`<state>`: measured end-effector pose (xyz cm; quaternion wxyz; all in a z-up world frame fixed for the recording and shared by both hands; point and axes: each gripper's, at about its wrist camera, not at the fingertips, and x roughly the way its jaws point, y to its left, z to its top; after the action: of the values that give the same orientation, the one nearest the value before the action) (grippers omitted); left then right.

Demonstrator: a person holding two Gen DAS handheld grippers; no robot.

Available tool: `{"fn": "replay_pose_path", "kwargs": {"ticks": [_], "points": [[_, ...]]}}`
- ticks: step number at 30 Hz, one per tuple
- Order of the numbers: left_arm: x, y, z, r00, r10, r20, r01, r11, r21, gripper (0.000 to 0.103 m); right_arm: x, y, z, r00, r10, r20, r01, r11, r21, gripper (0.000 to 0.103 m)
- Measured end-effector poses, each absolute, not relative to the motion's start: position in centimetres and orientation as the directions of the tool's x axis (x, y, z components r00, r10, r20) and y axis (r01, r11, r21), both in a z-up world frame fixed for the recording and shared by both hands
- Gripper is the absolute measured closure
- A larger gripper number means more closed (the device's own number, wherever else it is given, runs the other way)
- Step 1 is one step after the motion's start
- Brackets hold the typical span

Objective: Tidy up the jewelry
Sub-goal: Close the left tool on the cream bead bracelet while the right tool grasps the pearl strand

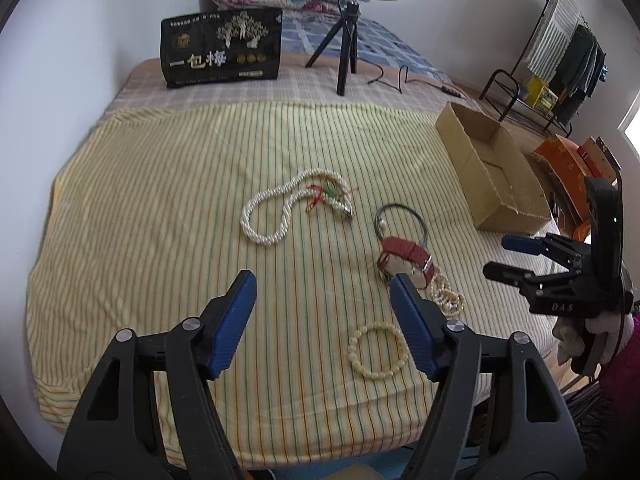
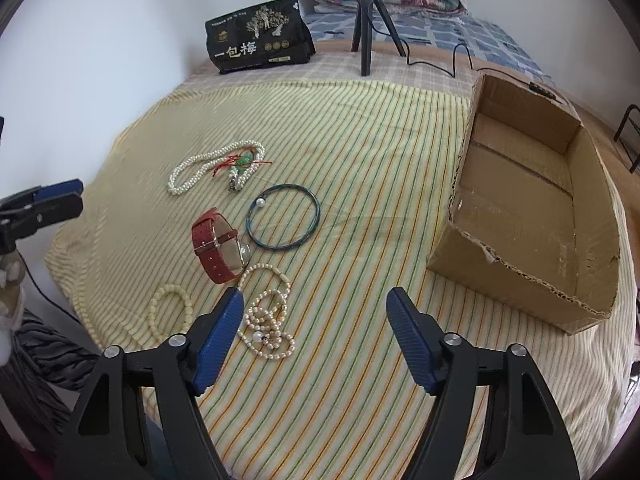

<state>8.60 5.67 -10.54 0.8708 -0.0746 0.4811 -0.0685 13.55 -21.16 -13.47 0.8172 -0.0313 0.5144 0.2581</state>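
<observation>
— While my left tongs (image 1: 323, 280) hang spread above the striped cloth (image 1: 160, 208) with nothing between them, where are the other pair?

— My right tongs (image 2: 314, 300) gape just as empty, low in their frame; the pearl strand (image 2: 268, 320) lies touching the left pad's tip.

— And the rest?

— Red watch (image 2: 212, 240) just above, green bangle (image 2: 284, 216) beside it, white necklace (image 2: 216, 168) upper left, cardboard box (image 2: 520, 240) at right.
</observation>
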Motion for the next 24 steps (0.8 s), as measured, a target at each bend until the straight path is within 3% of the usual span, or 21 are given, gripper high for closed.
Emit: {"fn": "replay_pose_path", "kwargs": {"ticks": [11,24], "points": [[7.8,4.1,-15.7,0.368,-0.238,-0.899,0.076,0.971,-0.225,0.05,13.6,-18.2,-16.7,0.235,0.367,-0.9,-0.53,0.825,0.198,0.057],[8.2,2.9,-18.9,0.301,-0.212,-0.93,0.091,0.977,-0.194,0.054,14.0,-16.1,-18.0,0.259,0.302,-0.917,-0.569,0.816,0.108,0.064]]}}
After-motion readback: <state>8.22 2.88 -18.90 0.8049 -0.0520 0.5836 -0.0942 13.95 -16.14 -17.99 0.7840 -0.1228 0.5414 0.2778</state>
